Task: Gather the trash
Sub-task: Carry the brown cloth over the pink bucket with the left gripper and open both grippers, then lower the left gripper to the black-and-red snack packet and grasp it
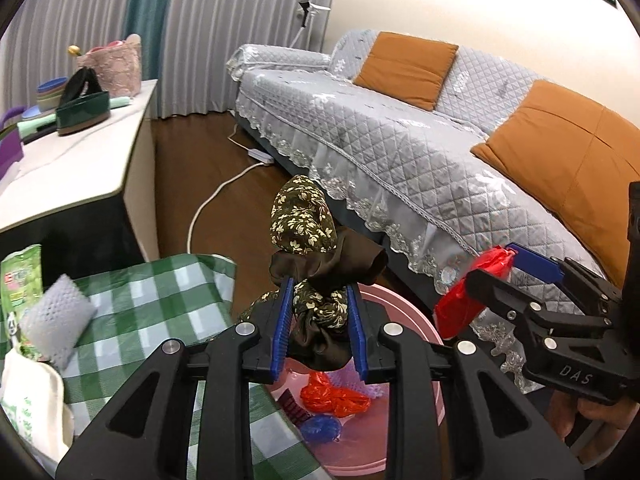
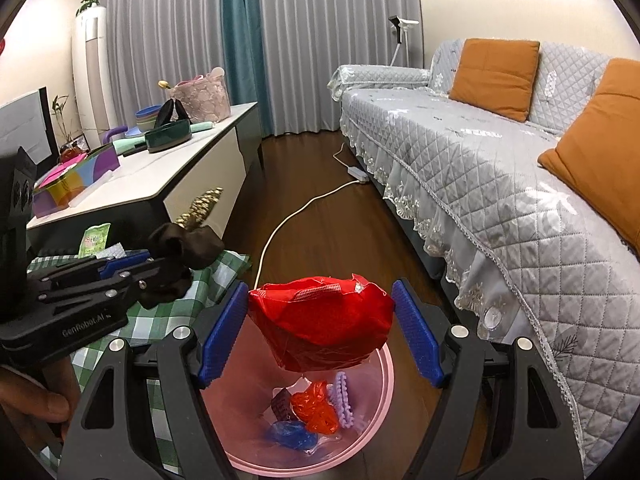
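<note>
My left gripper (image 1: pixel 320 328) is shut on a brown and floral fabric bundle (image 1: pixel 304 220) that sticks up past its blue pads, above the near rim of a pink bin (image 1: pixel 404 312). My right gripper (image 2: pixel 320 332) is shut on a crumpled red plastic bag (image 2: pixel 320 316), held over the same pink bin (image 2: pixel 386 376). Inside the bin lie a red plastic wad (image 2: pixel 316 404), a purple comb-like piece (image 2: pixel 344 400) and a blue item (image 2: pixel 292 434). Each gripper shows in the other's view: the right gripper (image 1: pixel 492 268) with its red bag (image 1: pixel 460 308), the left gripper (image 2: pixel 160 264) with the dark fabric (image 2: pixel 180 248).
A green checked tablecloth (image 1: pixel 160 300) left of the bin carries a grey sponge (image 1: pixel 56 320), a green packet (image 1: pixel 20 276) and a white bag (image 1: pixel 32 392). A grey quilted sofa (image 1: pixel 400 140) with orange cushions runs along the right. A white cable (image 1: pixel 208 204) crosses the wooden floor. A white sideboard (image 1: pixel 80 160) holds several items.
</note>
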`<state>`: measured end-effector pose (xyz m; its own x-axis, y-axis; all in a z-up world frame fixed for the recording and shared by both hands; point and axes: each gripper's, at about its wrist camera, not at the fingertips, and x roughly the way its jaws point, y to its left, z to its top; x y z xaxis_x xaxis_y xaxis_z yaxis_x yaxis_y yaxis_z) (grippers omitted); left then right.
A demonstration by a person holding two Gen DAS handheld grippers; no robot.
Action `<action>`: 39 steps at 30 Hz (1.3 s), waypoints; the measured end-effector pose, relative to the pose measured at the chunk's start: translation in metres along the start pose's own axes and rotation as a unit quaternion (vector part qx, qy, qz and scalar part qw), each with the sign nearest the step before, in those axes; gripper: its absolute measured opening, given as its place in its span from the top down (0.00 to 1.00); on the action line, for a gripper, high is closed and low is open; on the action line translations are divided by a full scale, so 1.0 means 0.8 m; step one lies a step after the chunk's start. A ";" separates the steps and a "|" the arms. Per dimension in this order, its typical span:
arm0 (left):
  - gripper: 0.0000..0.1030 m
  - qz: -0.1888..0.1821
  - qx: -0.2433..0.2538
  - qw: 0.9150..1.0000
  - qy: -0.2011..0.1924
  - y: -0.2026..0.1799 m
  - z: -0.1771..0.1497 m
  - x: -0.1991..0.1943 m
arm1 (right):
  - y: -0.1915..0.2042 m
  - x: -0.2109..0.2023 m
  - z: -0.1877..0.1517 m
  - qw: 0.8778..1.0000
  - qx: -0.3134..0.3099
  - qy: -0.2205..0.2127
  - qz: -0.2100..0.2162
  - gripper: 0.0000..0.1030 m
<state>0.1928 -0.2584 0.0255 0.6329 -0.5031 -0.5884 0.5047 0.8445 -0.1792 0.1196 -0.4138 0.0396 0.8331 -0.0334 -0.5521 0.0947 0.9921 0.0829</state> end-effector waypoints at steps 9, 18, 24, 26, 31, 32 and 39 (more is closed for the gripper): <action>0.57 -0.021 -0.013 1.000 0.011 0.006 -0.005 0.003 | -0.003 0.007 -0.005 1.000 0.005 0.012 -0.001 0.27; 0.57 0.000 -0.017 1.000 -0.013 0.025 -0.010 -0.055 | 0.009 -0.005 -0.001 1.000 0.005 0.004 0.004 0.23; 0.57 0.021 -0.017 0.999 -0.028 0.038 -0.022 -0.107 | 0.035 -0.026 0.002 1.000 0.000 -0.014 0.023 0.23; 0.57 0.030 -0.018 0.999 -0.034 0.045 -0.028 -0.130 | 0.045 -0.032 0.002 0.999 0.000 -0.018 0.032 0.23; 0.57 0.057 -0.021 0.997 -0.048 0.068 -0.048 -0.183 | 0.079 -0.046 0.000 0.997 0.003 -0.022 0.070 0.29; 0.57 0.066 -0.022 0.996 -0.051 0.074 -0.054 -0.192 | 0.089 -0.049 -0.001 0.997 -0.001 -0.024 0.077 0.31; 0.57 0.129 -0.066 0.989 -0.039 0.138 -0.124 -0.236 | 0.146 -0.051 -0.009 0.991 -0.023 -0.018 0.131 0.48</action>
<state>0.0704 -0.0517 0.0385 0.7766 -0.2755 -0.5666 0.2425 0.9607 -0.1347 0.0925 -0.2961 0.0657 0.8446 0.2227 -0.4870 -0.1519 0.9717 0.1809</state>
